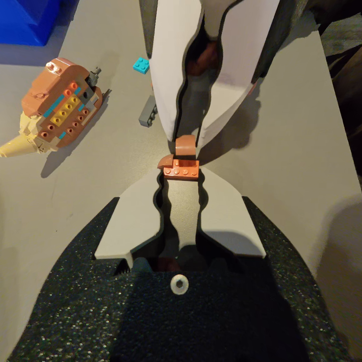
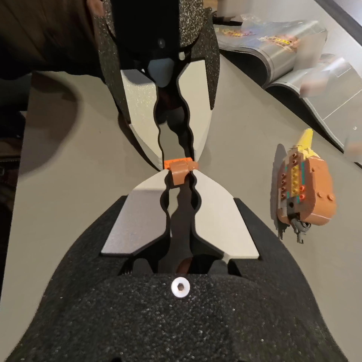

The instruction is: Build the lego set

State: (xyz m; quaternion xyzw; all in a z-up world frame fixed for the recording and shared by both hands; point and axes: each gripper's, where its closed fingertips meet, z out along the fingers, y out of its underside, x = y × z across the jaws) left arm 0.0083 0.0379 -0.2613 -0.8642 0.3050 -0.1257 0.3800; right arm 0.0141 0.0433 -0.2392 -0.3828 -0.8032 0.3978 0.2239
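Left gripper [image 1: 181,176] clamped on an orange studded plate [image 1: 182,171], held above the table [image 1: 98,195]. Right gripper [image 2: 180,179] opposite, pinching a brown curved brick [image 2: 177,172] against the plate's far edge. Part-built model [image 1: 58,109] lies far left.
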